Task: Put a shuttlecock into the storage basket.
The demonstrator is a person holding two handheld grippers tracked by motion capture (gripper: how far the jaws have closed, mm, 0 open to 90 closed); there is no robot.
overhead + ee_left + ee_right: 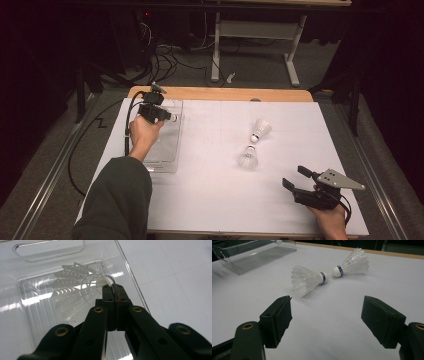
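Holding a white shuttlecock (77,285) by its cork end, the left gripper (113,288) is clenched, its two jaws pressed together on the base with the blue band just above them. In the left gripper view the feather skirt points toward ten o'clock from the jaws and hangs over the hollow of the clear plastic tray (30,322). In the high view the left gripper (167,117) is above the far part of the tray (167,162), at the table's ten o'clock side.

To do this step well, I think the shuttlecock should be lowered until the skirt is near the tray floor and fully inside the walls. Only then should the jaws open, slowly, so it does not bounce out. The skirt is light and may stick to one jaw, so a small pause after opening seems wise.

The right gripper (325,322) is released, its jaws standing wide apart above the white table (332,340). Two more shuttlecocks lie on their sides ahead of it: the nearer shuttlecock (305,281) at about eleven o'clock, the farther shuttlecock (353,265) at about one o'clock, with their cork ends close together but not touching. In the high view the right gripper (296,180) rests near the table's five o'clock corner, well apart from both.
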